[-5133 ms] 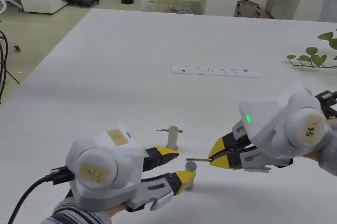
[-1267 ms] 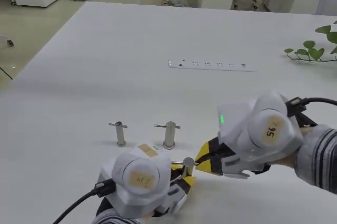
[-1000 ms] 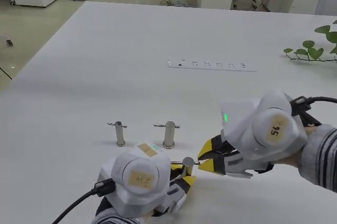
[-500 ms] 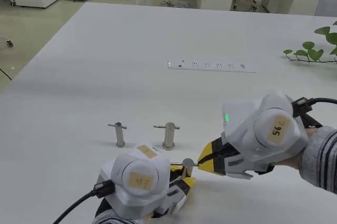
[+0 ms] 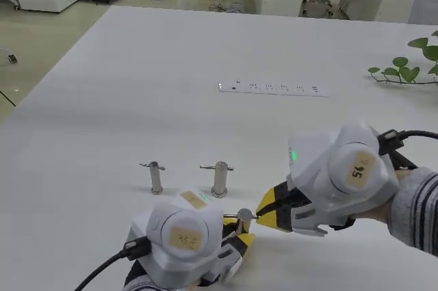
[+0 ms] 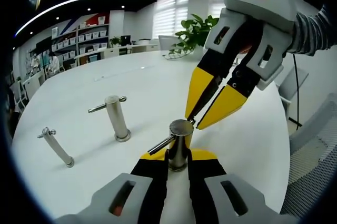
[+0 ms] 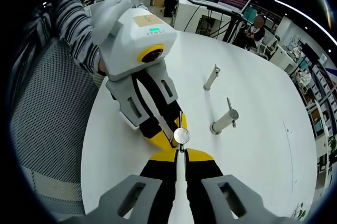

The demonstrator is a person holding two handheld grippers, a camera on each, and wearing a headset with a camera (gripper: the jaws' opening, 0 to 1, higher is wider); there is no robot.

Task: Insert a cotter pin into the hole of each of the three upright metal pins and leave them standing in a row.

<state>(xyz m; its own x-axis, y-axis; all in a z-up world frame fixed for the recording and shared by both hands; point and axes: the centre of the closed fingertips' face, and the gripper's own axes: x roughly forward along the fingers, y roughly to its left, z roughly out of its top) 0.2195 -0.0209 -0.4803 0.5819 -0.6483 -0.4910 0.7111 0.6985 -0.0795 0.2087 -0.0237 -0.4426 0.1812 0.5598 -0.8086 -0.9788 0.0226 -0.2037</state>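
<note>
Two metal pins [image 5: 156, 176] [image 5: 220, 179] stand upright side by side in the head view, each with a cotter pin through its head. The third metal pin [image 6: 180, 147] stands in front of them, with my left gripper [image 6: 179, 156] shut on its shaft. A cotter pin [image 6: 160, 144] passes through its head. My right gripper [image 7: 180, 153] is shut on that cotter pin's near end, its yellow fingertips [image 6: 210, 103] touching the pin head [image 7: 181, 136]. In the head view the left gripper [image 5: 236, 233] and right gripper [image 5: 261, 214] meet at the third pin [image 5: 244, 217].
A white power strip [image 5: 272, 89] lies farther back on the white table [image 5: 137, 85]. A leafy plant [image 5: 404, 72] trails at the right edge. A mesh chair [image 7: 47, 129] stands beside the table's near side. Office furniture and people fill the room behind.
Five seconds ago the cotter pin was held just right of the third pin; now it runs through the pin's head. Over the last second both grippers have barely moved.
</note>
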